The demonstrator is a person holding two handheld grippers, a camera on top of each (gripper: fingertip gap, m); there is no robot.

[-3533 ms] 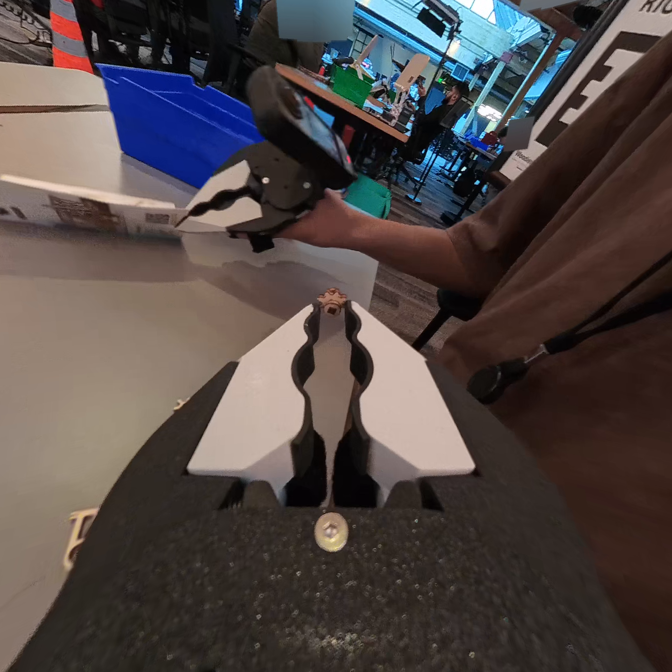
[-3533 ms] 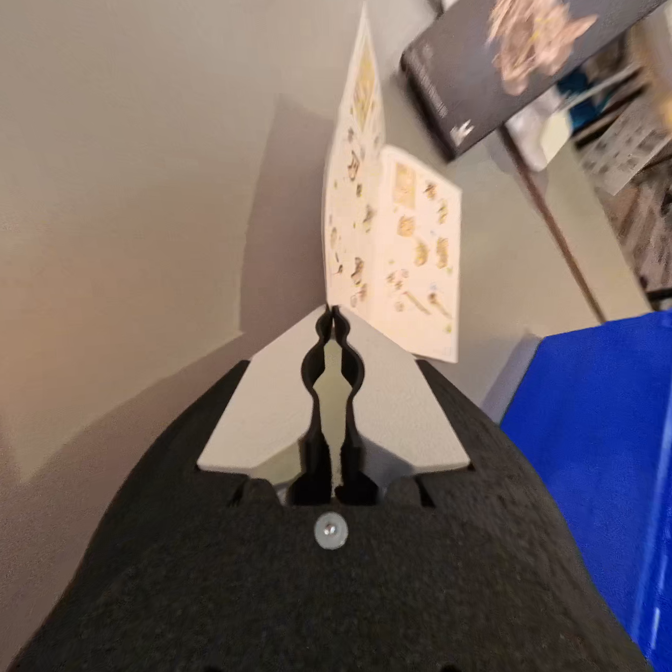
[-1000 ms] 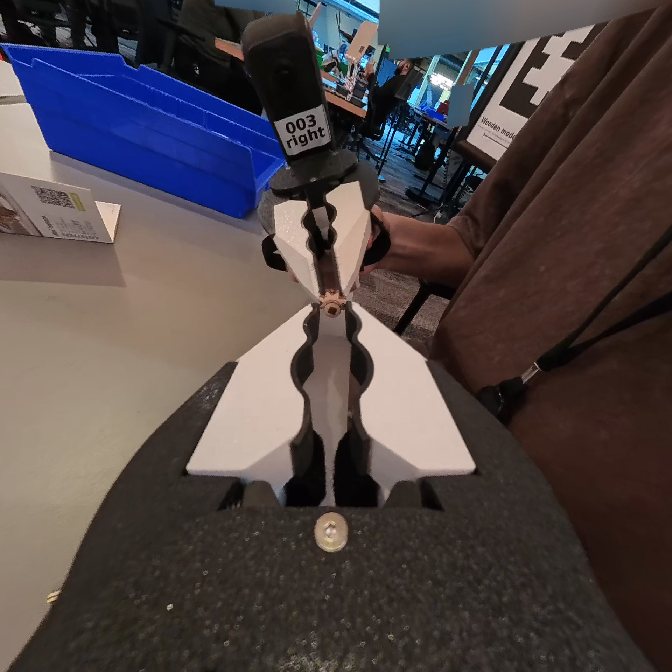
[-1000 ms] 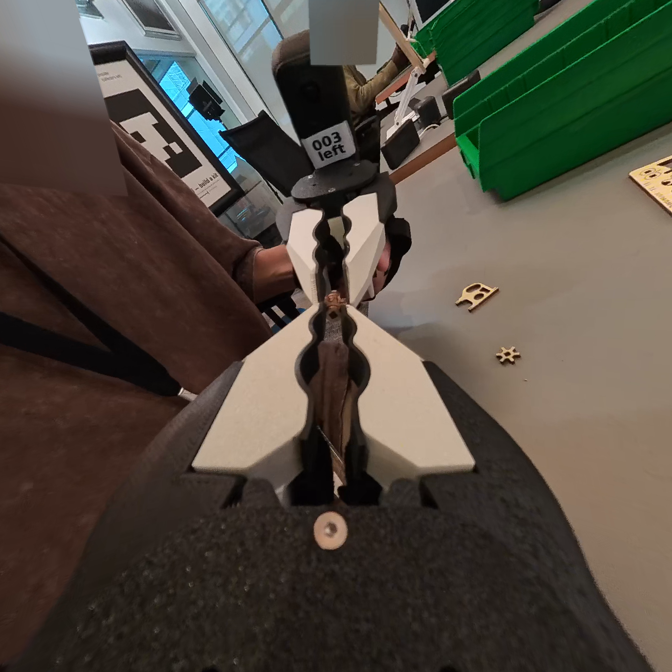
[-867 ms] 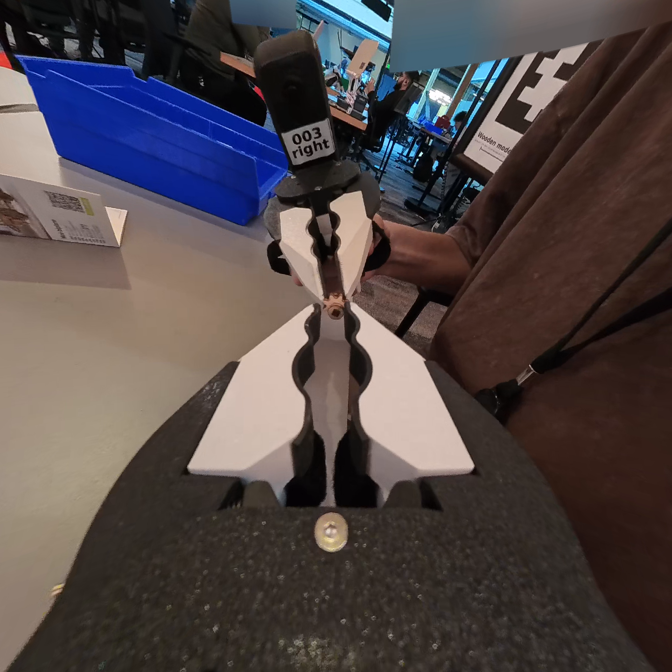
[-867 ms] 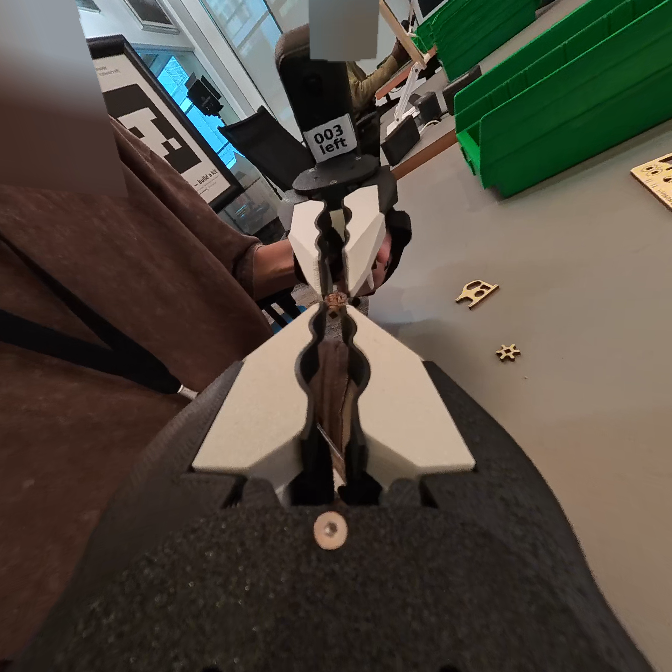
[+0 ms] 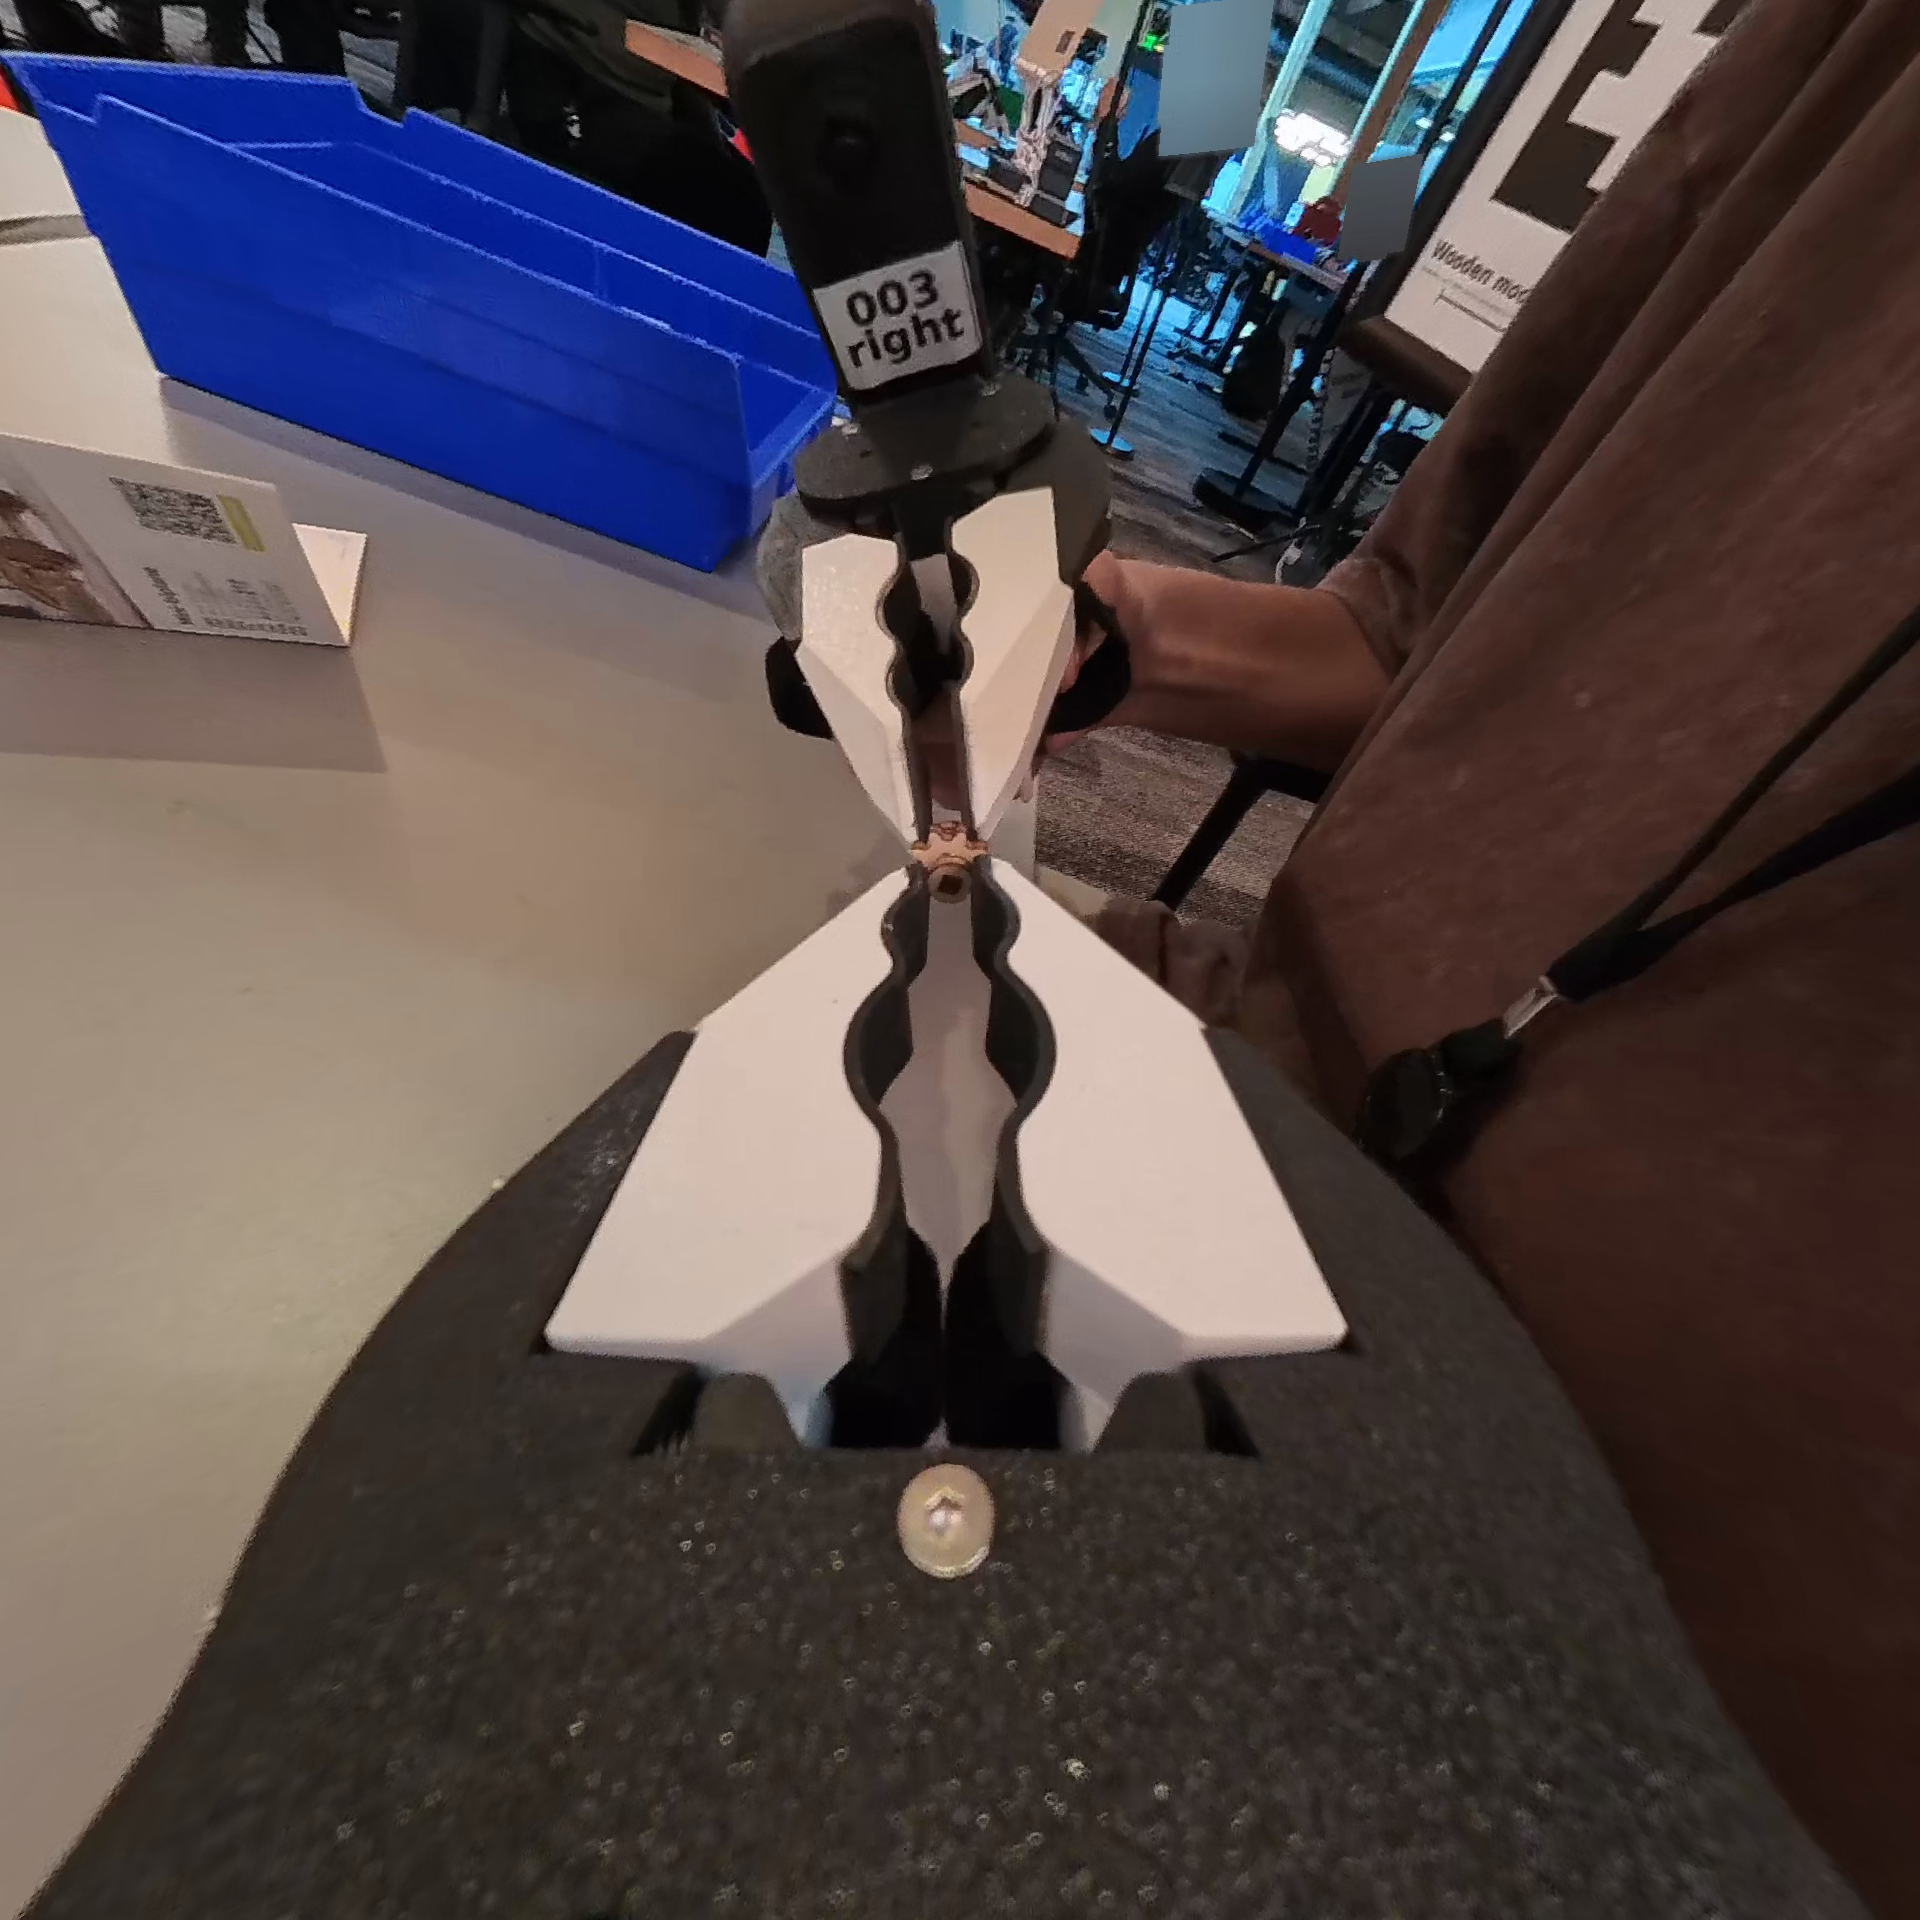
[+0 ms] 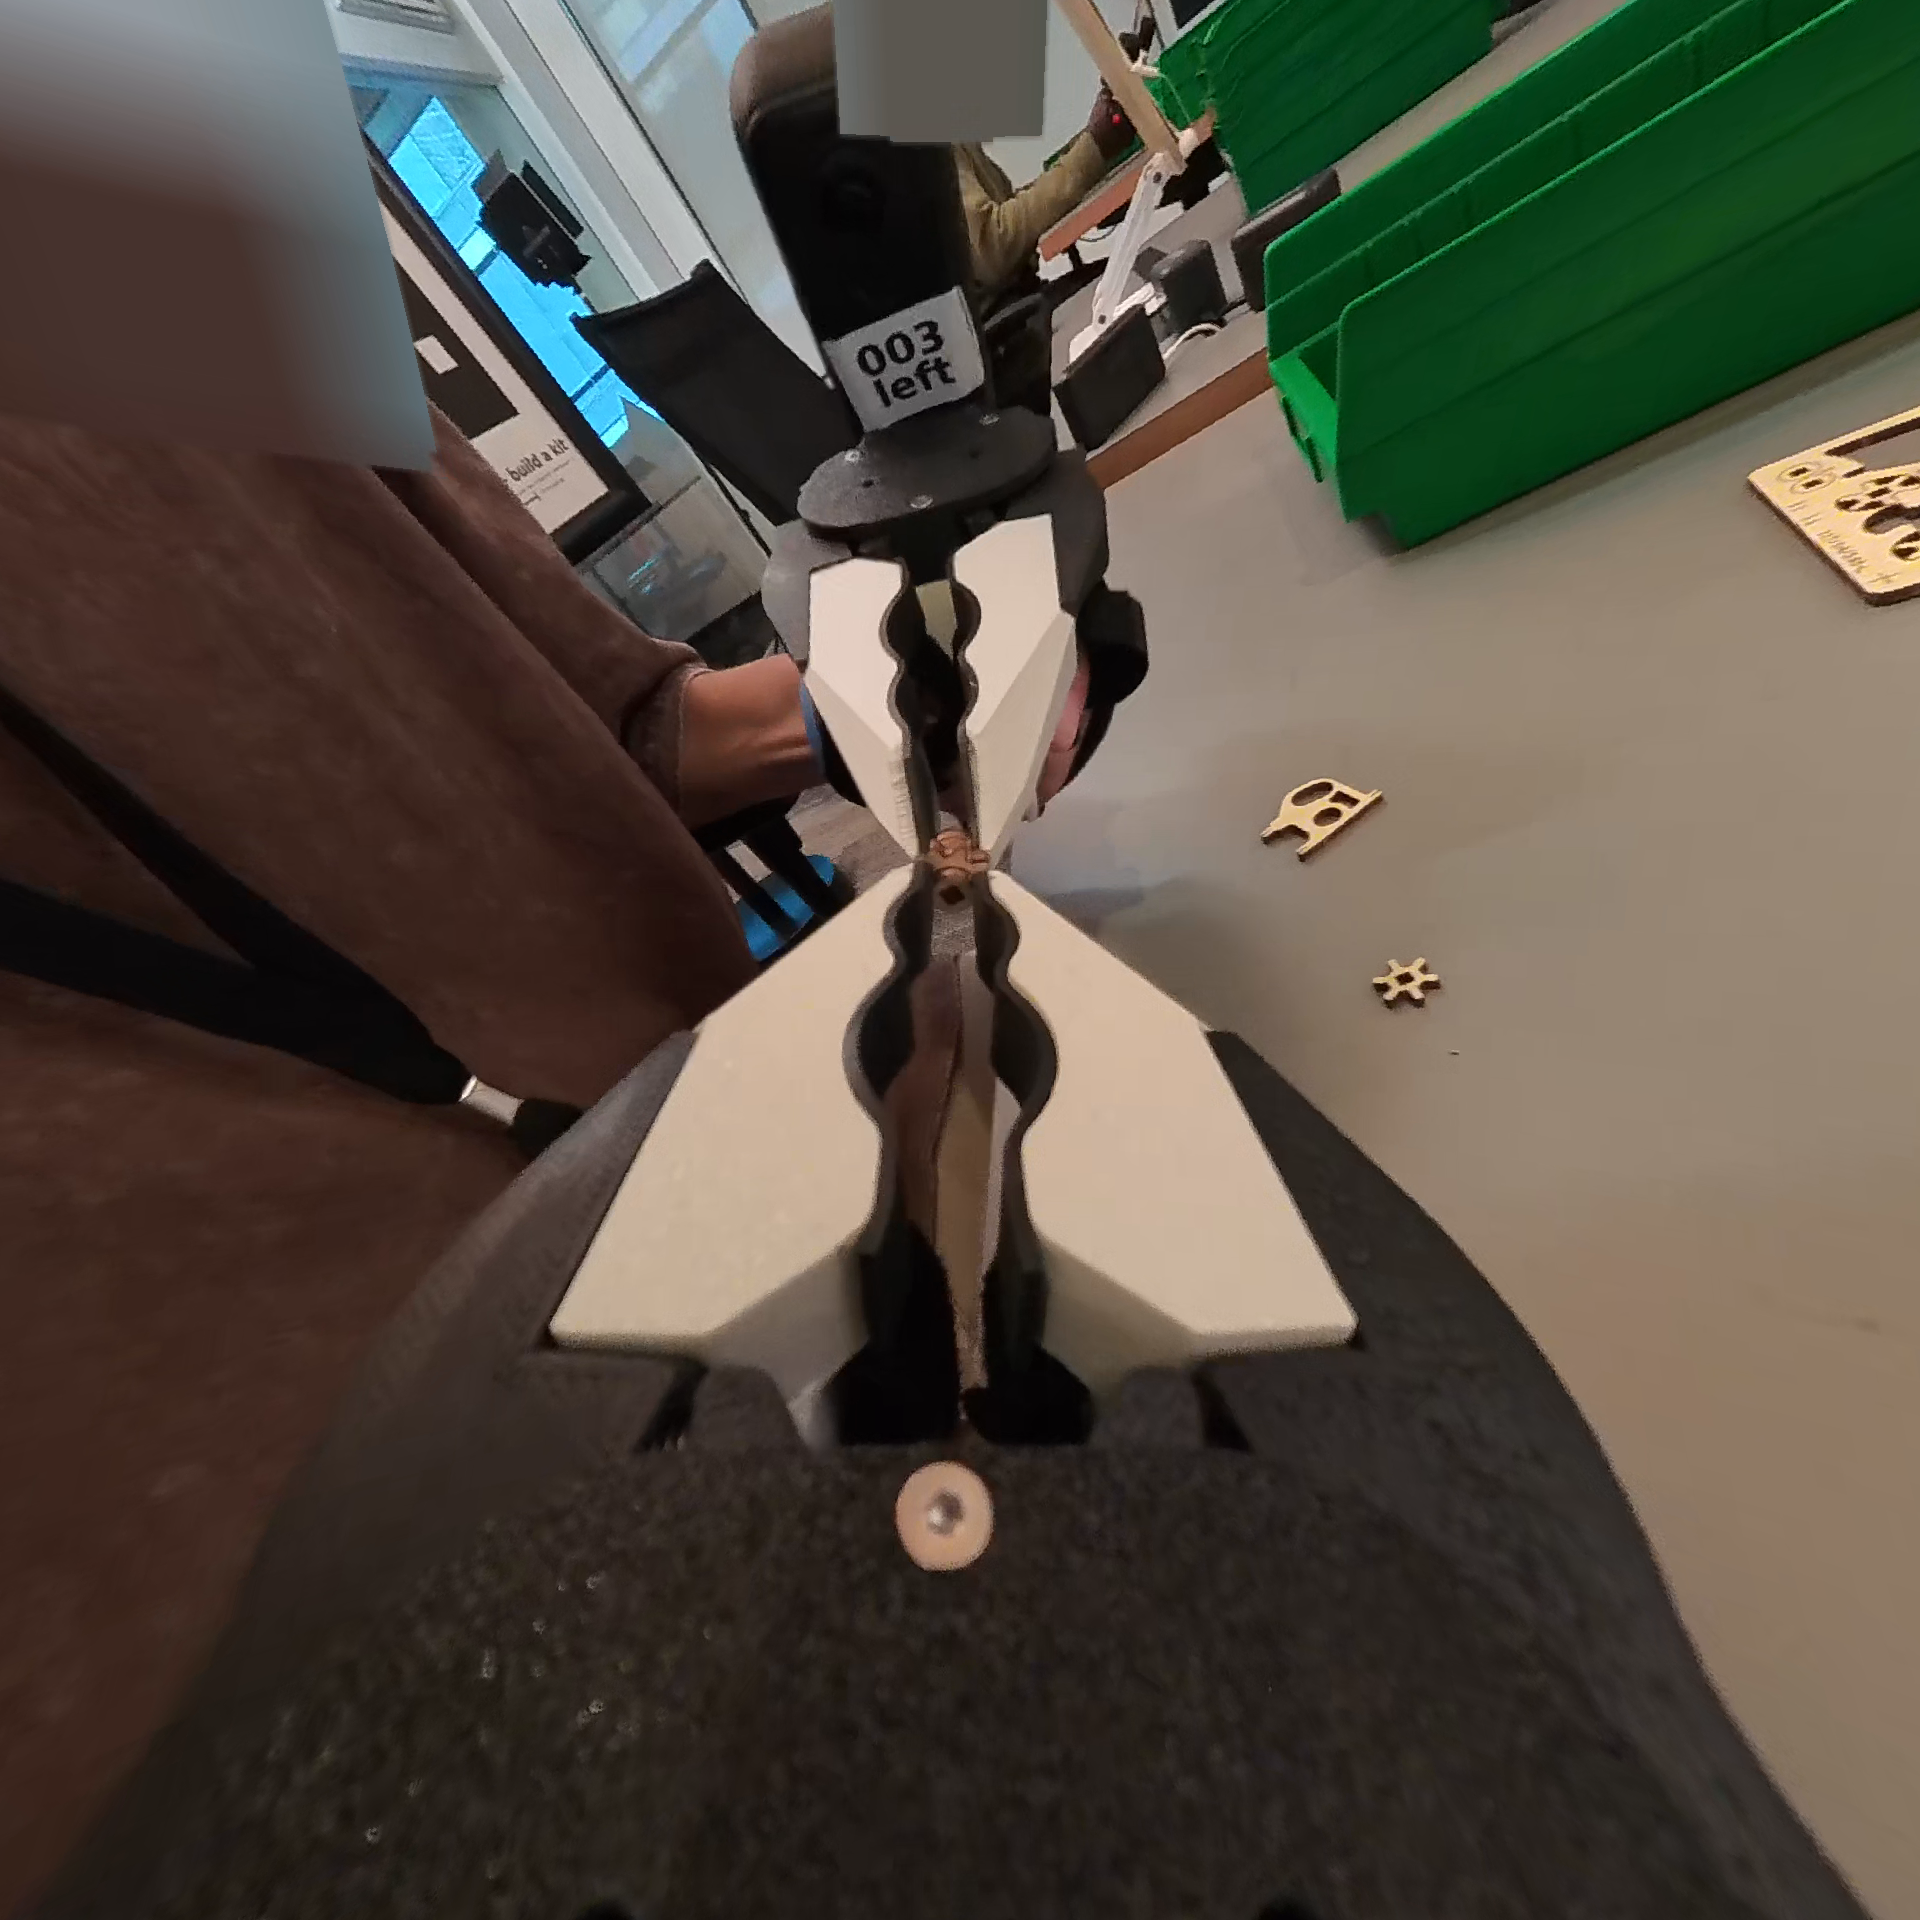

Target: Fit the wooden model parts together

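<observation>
Wooden gear (image 7: 948, 869), small and toothed with a square centre hole, sits pinched at the very tips of the left gripper (image 7: 948, 883), whose jaws are closed down to a narrow slit on it. Right gripper (image 7: 943, 805) faces it tip to tip, its jaws likewise drawn nearly together; the tips meet the gear's upper edge, but whether it grips that gear or a second small part cannot be told. In the right wrist view the same meeting point shows: right gripper (image 8: 951, 883) below, left gripper (image 8: 943, 805) above, a small wooden piece (image 8: 956, 858) between the tips. Both grippers are held above the near edge of the grey table (image 7: 312, 935), in front of a person in a brown top (image 7: 1662, 727).

On the table, well apart from the grippers: a loose gear (image 8: 1405, 981), a rounded flat part (image 8: 1320, 817), a cut-out sheet (image 8: 1849, 509), green bins (image 8: 1610, 291), a blue bin (image 7: 416, 312) and a booklet (image 7: 156, 551).
</observation>
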